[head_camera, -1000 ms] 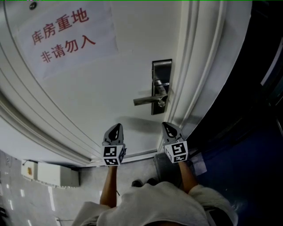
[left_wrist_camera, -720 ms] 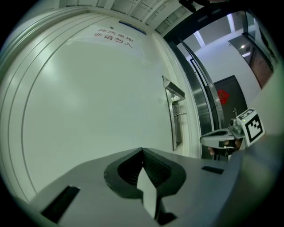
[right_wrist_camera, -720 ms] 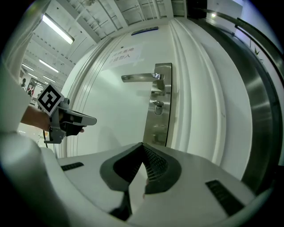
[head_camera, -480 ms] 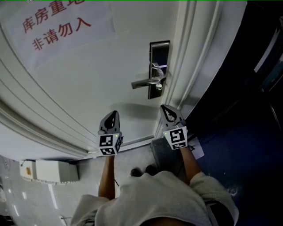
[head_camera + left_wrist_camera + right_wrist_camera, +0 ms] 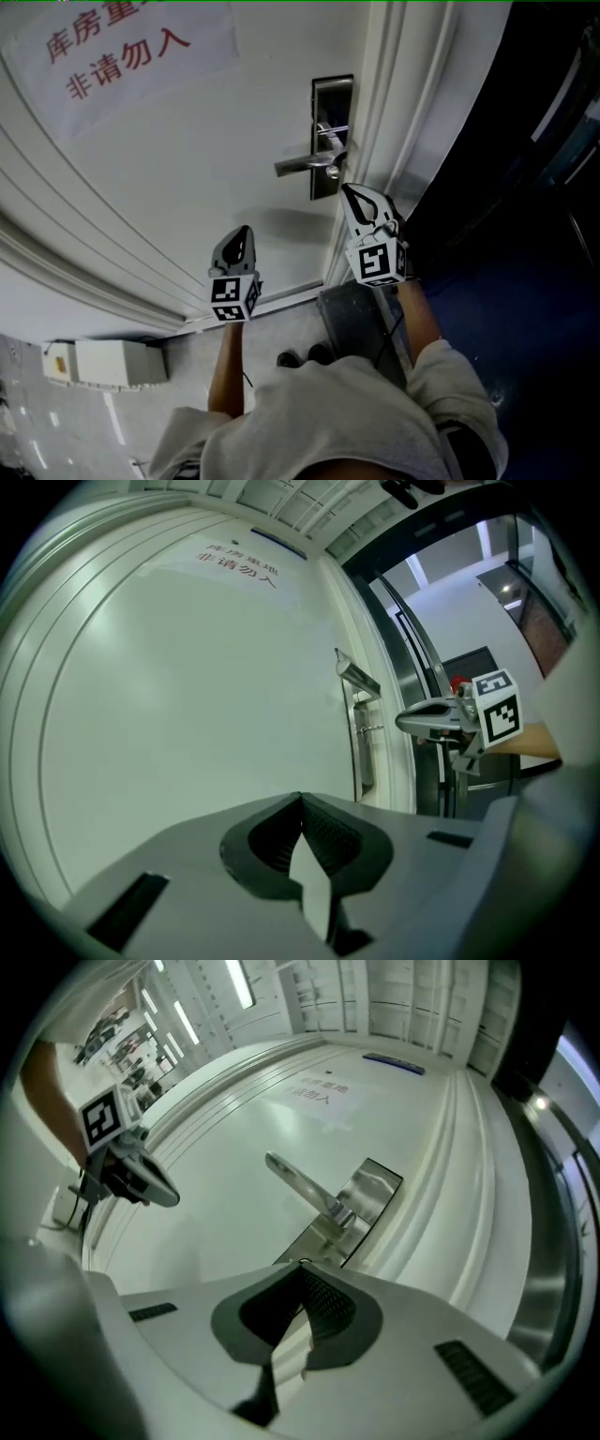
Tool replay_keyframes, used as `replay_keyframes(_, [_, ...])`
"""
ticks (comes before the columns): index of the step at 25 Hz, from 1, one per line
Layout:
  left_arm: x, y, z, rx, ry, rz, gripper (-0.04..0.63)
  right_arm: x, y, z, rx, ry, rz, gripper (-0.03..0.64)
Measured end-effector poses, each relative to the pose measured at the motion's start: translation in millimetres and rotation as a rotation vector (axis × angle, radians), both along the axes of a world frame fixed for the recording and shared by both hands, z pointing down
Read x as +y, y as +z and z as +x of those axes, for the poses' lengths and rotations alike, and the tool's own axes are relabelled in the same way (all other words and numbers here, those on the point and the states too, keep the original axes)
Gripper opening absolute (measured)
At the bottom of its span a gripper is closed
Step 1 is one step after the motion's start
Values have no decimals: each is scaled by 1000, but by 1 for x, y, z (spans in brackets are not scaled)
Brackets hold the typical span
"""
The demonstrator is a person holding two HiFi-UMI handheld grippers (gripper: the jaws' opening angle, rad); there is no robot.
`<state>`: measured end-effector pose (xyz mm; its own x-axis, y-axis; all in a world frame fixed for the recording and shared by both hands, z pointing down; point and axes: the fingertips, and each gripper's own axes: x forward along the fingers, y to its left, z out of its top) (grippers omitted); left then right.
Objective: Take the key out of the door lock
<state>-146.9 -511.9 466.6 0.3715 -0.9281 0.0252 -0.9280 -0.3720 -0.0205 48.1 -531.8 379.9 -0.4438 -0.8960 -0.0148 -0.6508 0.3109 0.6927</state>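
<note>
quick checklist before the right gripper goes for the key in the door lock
1. Key seated in lock plate under the handle: ok.
2. Right gripper aimed at the plate: ok, just below it.
3. Right jaws open for the key: not ok, closed, empty.
4. Contact with the key: cannot tell; jaw tips hide it in the right gripper view.
5. Left gripper clear of the handle: ok, shut, low and apart.

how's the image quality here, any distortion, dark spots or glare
Head view: the white panelled door bows in curves, the right side past its frame is nearly black, and a soft shadow sits below the silver lever handle. Left gripper view: strong fisheye, black corners. Right gripper view: same fisheye, bright ceiling strip lights top left.
</note>
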Motion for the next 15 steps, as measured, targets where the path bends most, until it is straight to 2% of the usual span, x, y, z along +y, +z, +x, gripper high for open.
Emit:
replay_keyframes(11, [-2,4,-3,-22,-5,-14,18,-15,10,-7,593,75,211,23])
replay_keyframes(13, [-2,5,-3,-25,-4,-15,18,-17,14,-6,664,81,236,24])
replay_keyframes(15, [-3,4,-4,-24,-5,-14,18,-19,15,-5,688,89,250,25])
